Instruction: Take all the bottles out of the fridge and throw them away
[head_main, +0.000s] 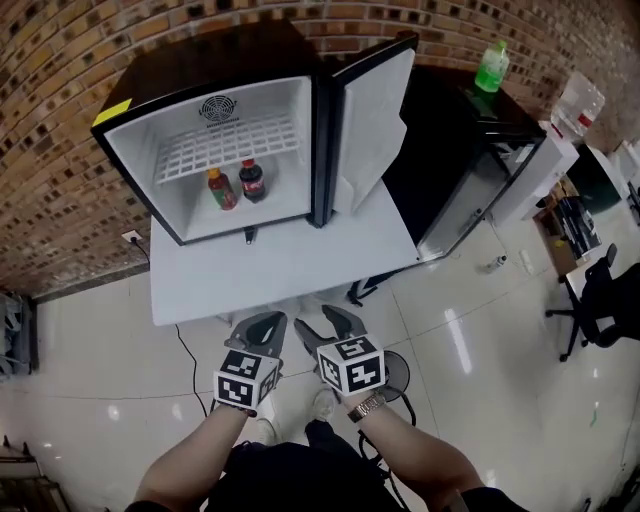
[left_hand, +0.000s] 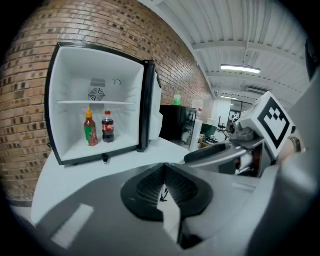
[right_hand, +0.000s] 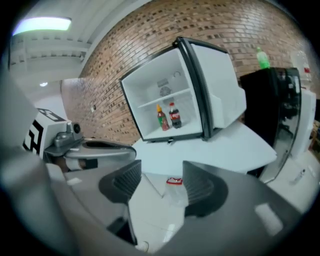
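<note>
Claws sit low, close to the body, side by side over the tiled floor (head_main: 480, 340), both short of the desk edge. L claw (head_main: 262, 325): jaws pressed together, ribbed pads meeting, nothing betw. them. R claw (head_main: 335, 322): jaws spread wide, pinching nothing; thru the gap only floor shows, w/ a small clear scrap w/ a red bit (right_hand: 174, 181) lying on it, can't tell what it is. Each claw's marker cube faces up, w/ a bare forearm behind it. Next out, white desk (head_main: 290, 275), bare along the near side. Fridge (head_main: 200, 70) stands on the desk's far part, door (head_main: 372, 120) swung open to the right. Inside, wire shelf (head_main: 225, 145) is up high; below it, on the fridge floor, 2 bottles stand upright just beside each other: red bottle (head_main: 221, 189) w/ a yellow cap at left, cola bottle (head_main: 252, 181) w/ a red cap at right. Both are toward the back, well apart from the claws. Behind & right of the door, black cabinet (head_main: 450, 130) w/ a green bottle (head_main: 491, 68) upright on top. Brick wall (head_main: 60, 120) runs behind it all; office chair (head_main: 600, 300) is far right.
</note>
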